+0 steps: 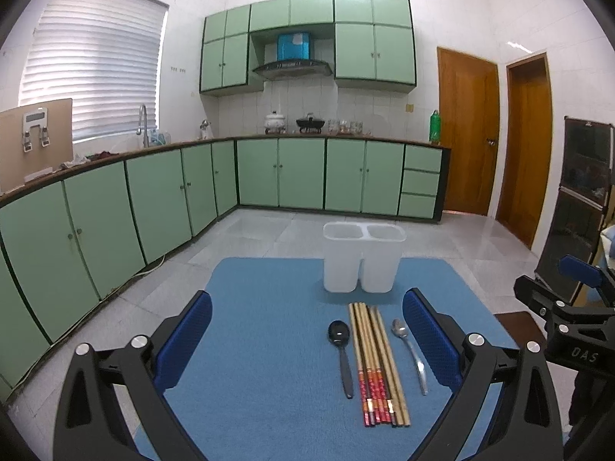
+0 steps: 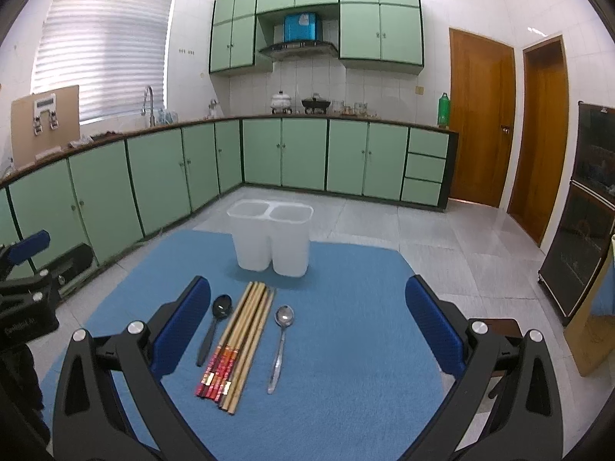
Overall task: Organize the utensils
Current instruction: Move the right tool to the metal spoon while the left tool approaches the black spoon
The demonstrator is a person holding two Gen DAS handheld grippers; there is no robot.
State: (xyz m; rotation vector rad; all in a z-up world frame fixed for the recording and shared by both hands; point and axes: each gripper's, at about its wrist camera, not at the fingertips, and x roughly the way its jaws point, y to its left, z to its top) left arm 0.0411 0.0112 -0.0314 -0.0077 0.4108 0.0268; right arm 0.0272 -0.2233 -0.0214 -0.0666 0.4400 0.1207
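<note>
Chopsticks, a bundle of tan wooden ones with red patterned ends [image 1: 378, 363], lie on the blue-matted counter [image 1: 269, 345] in the left wrist view, between a black plastic spoon [image 1: 341, 353] at 9 o'clock and a silver metal spoon [image 1: 410, 353] at 3 o'clock; the white two-compartment plastic holder [image 1: 363, 255] stands at 12 o'clock. The left gripper [image 1: 307, 342] has its fingers wide apart, holding nothing. In the right wrist view, the right gripper [image 2: 307, 330] is likewise spread and empty, with the utensils toward its 9 o'clock side.
</note>
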